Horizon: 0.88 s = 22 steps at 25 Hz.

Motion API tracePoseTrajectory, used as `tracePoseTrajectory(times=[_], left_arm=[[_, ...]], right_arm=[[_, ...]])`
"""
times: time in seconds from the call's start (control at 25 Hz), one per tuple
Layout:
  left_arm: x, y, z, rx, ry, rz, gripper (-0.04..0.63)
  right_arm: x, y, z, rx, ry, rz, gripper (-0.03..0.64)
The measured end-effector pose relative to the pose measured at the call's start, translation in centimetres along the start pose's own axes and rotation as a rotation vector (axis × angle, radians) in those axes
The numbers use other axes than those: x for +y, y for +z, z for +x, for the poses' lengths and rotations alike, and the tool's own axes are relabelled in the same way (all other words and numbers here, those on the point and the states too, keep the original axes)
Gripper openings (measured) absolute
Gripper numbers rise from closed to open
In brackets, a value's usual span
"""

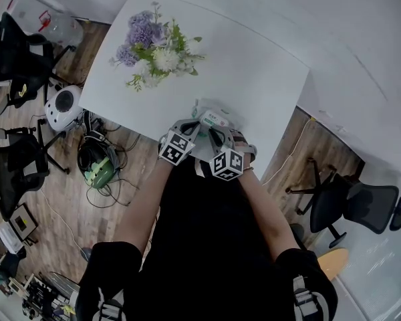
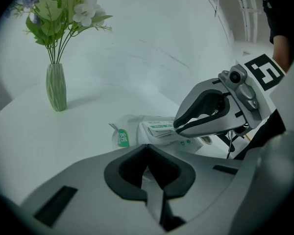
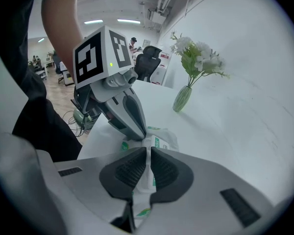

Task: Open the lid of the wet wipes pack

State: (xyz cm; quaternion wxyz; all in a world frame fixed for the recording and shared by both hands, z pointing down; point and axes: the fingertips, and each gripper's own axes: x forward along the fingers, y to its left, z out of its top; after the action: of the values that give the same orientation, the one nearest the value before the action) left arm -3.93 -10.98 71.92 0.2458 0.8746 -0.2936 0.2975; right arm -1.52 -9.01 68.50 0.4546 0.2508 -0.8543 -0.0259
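The wet wipes pack (image 1: 216, 115) is white with green print and lies near the front edge of the white table (image 1: 254, 65). Both grippers meet over it. My left gripper (image 1: 196, 127) is shut on the near left end of the pack (image 2: 123, 135), its tips (image 3: 139, 134) pressed down on the wrapper. My right gripper (image 3: 148, 151) has its pads almost together, with the white lid flap (image 2: 159, 128) pinched at its tips (image 2: 178, 129). Most of the pack (image 3: 165, 137) is hidden behind the jaws.
A green vase of white and purple flowers (image 1: 157, 49) stands at the far left of the table (image 2: 55, 87), well away from the pack. Office chairs (image 1: 351, 206), cables and equipment (image 1: 97, 162) are on the wooden floor around the table.
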Motion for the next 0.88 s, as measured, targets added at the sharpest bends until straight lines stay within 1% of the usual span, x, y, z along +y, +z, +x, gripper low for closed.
tracePoseTrajectory(times=[0.16,0.32,0.64,0.88], left_arm=[[-0.1,0.0,0.0,0.001,-0.001,0.002,0.021],[-0.1,0.0,-0.1,0.003,-0.007,0.003,0.021],[-0.1,0.0,-0.1,0.006,-0.011,0.009,0.021],[0.0,-0.1,0.0,0.009,-0.018,0.012,0.021]], right_arm=[[0.0,0.0,-0.1,-0.001,0.012,-0.017,0.044],[-0.2,0.1,-0.3,-0.007,0.01,-0.01,0.046],[-1.0,0.4,-0.7,-0.021,-0.005,-0.013,0.044],[-1.9,0.6,-0.8,-0.033,-0.033,0.007,0.043]])
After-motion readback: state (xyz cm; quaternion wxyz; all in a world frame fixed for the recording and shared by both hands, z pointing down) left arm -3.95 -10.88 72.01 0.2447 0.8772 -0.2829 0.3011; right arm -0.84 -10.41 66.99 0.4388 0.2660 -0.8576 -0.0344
